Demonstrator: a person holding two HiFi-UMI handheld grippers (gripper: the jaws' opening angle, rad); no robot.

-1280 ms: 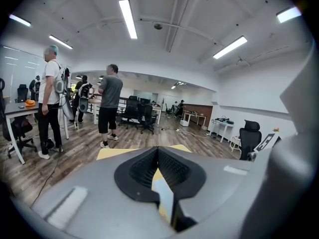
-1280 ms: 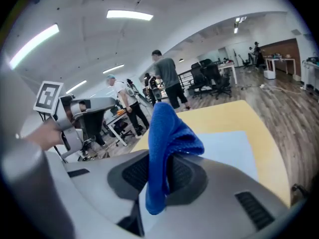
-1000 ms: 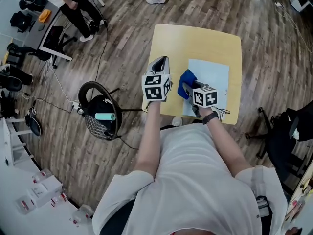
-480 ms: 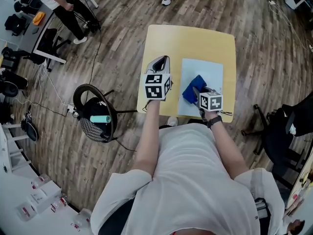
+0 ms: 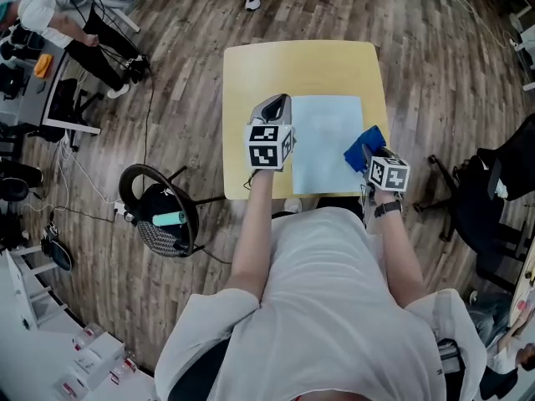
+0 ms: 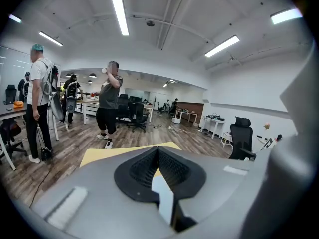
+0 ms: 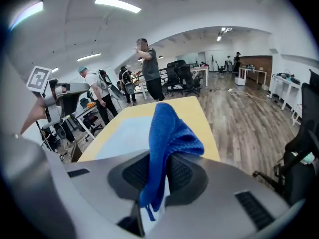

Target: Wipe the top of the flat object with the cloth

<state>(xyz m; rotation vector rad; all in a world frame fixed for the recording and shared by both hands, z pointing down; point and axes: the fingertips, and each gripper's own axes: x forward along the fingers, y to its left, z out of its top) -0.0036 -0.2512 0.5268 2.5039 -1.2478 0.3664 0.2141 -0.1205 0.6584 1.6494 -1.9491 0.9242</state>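
The right tool [image 5: 374,159] has carried the blue cloth [image 5: 363,144] from the near left part of the pale flat object [image 5: 322,140] across to its right edge. The left tool [image 5: 274,107] stays at the sheet's left edge. Only the right gripper view shows the cloth pinched between its jaws and drooping over them. The left gripper view shows its jaws together, holding nothing, and a person [image 6: 108,103] standing beyond the yellow table [image 5: 276,65].
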